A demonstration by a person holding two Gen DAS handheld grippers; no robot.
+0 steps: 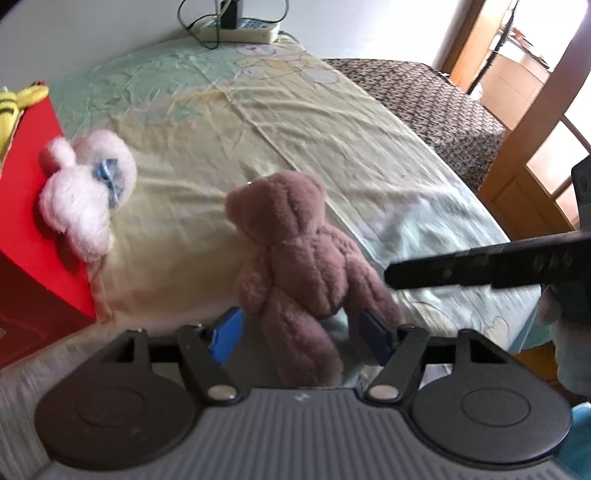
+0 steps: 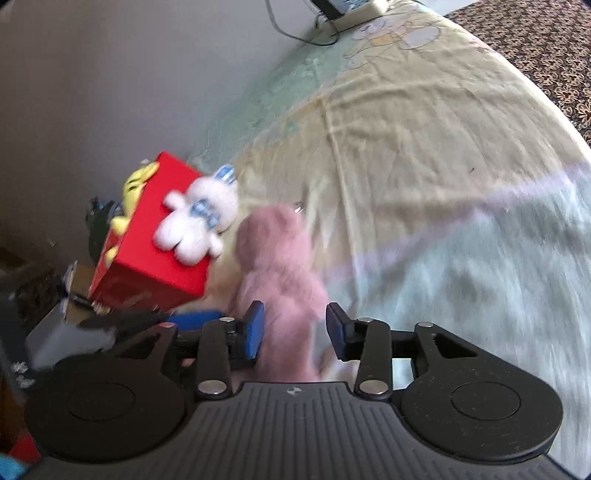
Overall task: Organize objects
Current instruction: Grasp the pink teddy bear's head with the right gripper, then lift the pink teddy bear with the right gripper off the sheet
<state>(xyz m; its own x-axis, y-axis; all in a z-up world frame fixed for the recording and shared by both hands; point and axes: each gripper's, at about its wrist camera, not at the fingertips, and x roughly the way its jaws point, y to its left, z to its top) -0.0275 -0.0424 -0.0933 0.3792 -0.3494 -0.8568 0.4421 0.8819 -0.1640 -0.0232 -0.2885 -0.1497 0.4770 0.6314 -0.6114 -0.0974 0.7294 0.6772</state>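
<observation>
Bedding covered nearly everything: a wrinkled sheet (image 1: 303, 122) in pale yellow and mint green with cartoon prints lay over the bed, and a dark patterned blanket (image 1: 424, 99) ran along its far right edge. A white power strip (image 1: 240, 31) with a black plug and cables sat at the bed's far edge against a plain grey wall. A wooden door frame (image 1: 532, 122) stood past the bed's right side.

A red box (image 2: 155, 236) sat at the bed's left edge. A yellow plush (image 2: 135, 184) stuck up out of its open top on the far side, and a white plush with a blue bow (image 2: 197, 218) lay draped over the box's near rim, partly hanging over the sheet. What else the box held could not be seen.

A mauve teddy bear (image 1: 306, 251) stood upright on the sheet just right of the box, its back to both cameras. The left gripper (image 1: 299, 336) had its blue pads spread on either side of the bear's legs, not pressing them. The right gripper (image 2: 295, 332) was likewise spread wide, its fingers flanking the bear's lower body; whether the pads touched the fur could not be told through the blur. In the left wrist view, the right gripper's black finger (image 1: 480, 264) reached in from the right edge, near the bear's side.
</observation>
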